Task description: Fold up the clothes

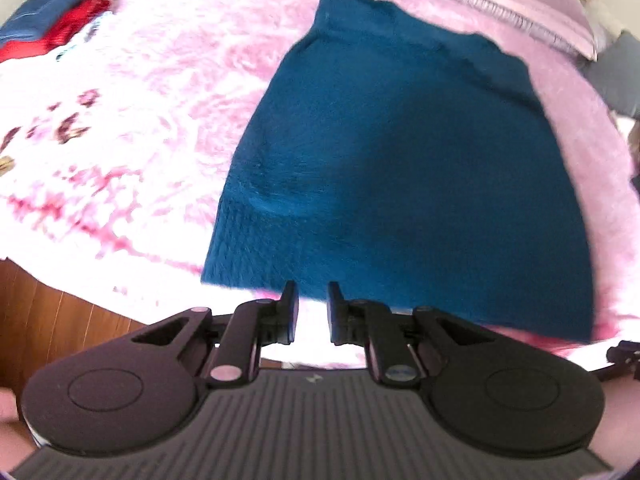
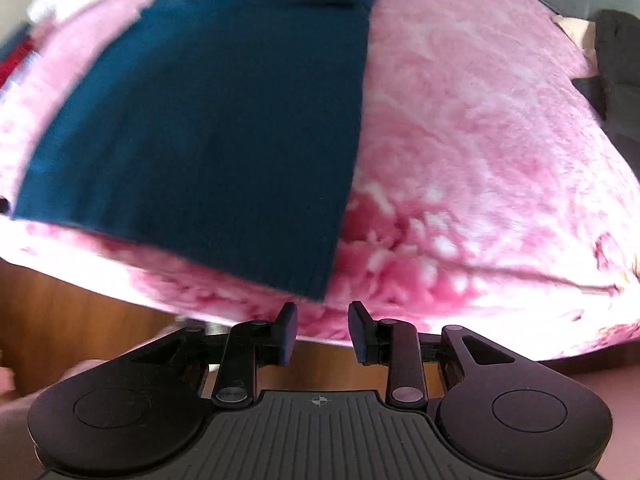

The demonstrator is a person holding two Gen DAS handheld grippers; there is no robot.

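Pink fluffy blanket (image 2: 480, 140) on bed, teal sweater (image 1: 400, 160) flat, wooden floor (image 1: 60, 320), both hand-held grippers released, empty

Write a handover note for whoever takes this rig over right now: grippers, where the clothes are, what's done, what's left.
Left gripper: empty, jaws a narrow gap apart, above the near hem of the teal knit sweater.
Right gripper: empty, jaws open, off the sweater's near right corner.
Sweater lies flat on the pink plush blanket, folded into a long rectangle, sleeves apparently tucked in.
Folded red and blue clothes sit stacked at the bed's far left.
Done: side folds, it seems.
Left: probably fold hem to collar, then move it to the stack.
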